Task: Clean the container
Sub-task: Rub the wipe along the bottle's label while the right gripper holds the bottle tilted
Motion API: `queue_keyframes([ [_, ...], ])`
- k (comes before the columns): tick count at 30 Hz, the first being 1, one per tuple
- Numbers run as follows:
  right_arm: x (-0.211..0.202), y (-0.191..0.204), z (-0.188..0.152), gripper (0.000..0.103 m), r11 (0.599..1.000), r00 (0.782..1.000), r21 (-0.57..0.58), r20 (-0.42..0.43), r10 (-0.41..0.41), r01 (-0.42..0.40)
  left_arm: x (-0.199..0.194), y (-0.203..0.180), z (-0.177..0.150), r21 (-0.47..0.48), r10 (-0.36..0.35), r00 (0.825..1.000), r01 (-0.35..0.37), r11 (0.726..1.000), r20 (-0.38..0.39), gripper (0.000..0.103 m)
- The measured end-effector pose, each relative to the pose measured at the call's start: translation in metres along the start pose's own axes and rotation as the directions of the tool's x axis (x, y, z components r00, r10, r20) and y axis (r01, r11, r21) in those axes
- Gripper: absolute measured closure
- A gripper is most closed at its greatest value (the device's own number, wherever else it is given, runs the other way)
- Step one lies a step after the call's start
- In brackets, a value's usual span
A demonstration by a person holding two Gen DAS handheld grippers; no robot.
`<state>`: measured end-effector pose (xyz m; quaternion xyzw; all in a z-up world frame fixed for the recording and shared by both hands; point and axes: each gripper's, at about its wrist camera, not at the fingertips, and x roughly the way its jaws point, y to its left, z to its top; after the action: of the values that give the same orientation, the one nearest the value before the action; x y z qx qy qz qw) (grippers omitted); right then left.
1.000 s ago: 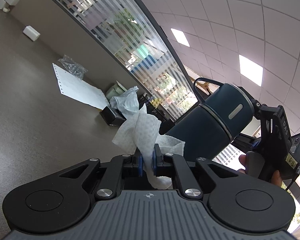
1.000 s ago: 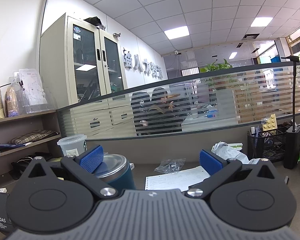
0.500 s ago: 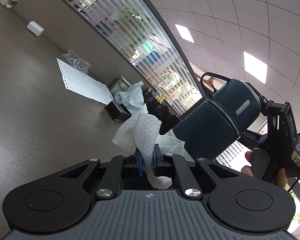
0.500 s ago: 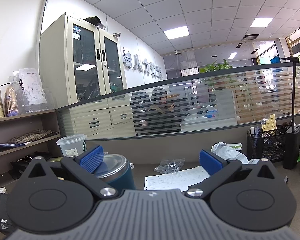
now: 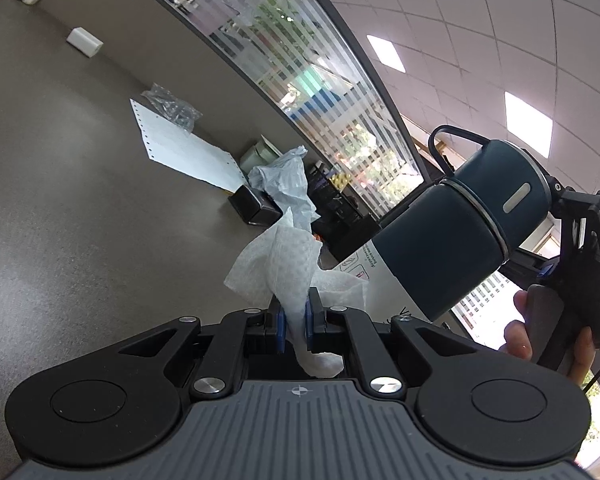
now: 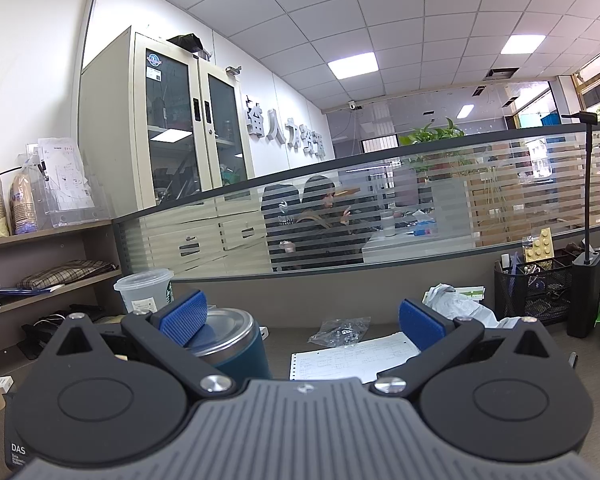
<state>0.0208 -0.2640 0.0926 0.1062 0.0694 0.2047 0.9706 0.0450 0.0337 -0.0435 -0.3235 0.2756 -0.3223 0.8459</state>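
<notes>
My left gripper (image 5: 294,312) is shut on a crumpled white wipe (image 5: 276,268), which fans out above the blue pads and hangs a little below them. To its right stands a dark blue container (image 5: 452,240) with a steel band and a loop handle, close to the wipe but apart from it. A hand (image 5: 516,336) holds the right gripper's grip behind the container. In the right wrist view my right gripper (image 6: 300,320) stands wide open with nothing between its pads. Its left fingertip (image 6: 184,316) sits right by the container's steel rim (image 6: 236,344); I cannot tell if they touch.
A printed sheet (image 6: 352,356) lies on the brown desk, with a small clear bag (image 6: 340,330) behind it. Crumpled white paper (image 6: 460,308) and a black mesh organiser (image 6: 532,292) sit at the right. A plastic cup (image 6: 144,292) stands behind the container. A striped glass partition (image 6: 380,220) closes off the desk's far side.
The left wrist view has tilted slightly, so the container and the desk items have shifted in it. The wipe stays clamped. The right wrist view is unchanged.
</notes>
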Motion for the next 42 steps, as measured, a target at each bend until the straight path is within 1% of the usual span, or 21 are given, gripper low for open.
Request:
queue_keyframes([
  [18,0.002,-0.001,0.000,0.000,1.000,1.000,0.003,0.002,0.005,-0.005,0.006,0.011,-0.004,-0.035,0.059,0.995,-0.062,0.997,-0.074,0.092],
  [29,0.002,-0.002,0.000,0.000,1.000,1.000,0.005,0.003,0.006,-0.006,0.008,0.013,-0.006,-0.037,0.084,0.991,-0.088,0.995,-0.101,0.092],
  [34,0.002,-0.002,0.001,0.000,1.000,1.000,0.005,0.003,0.006,-0.006,0.010,0.013,-0.007,-0.027,0.107,0.987,-0.111,0.993,-0.118,0.092],
  [36,0.002,-0.002,0.001,0.000,1.000,1.000,0.004,0.003,0.007,-0.007,0.009,0.012,-0.007,-0.021,0.103,0.988,-0.106,0.994,-0.113,0.092],
  [42,0.003,-0.002,0.001,0.000,1.000,1.000,0.004,0.003,0.009,-0.009,-0.002,0.002,-0.001,-0.006,0.027,0.998,-0.027,1.000,-0.057,0.092],
])
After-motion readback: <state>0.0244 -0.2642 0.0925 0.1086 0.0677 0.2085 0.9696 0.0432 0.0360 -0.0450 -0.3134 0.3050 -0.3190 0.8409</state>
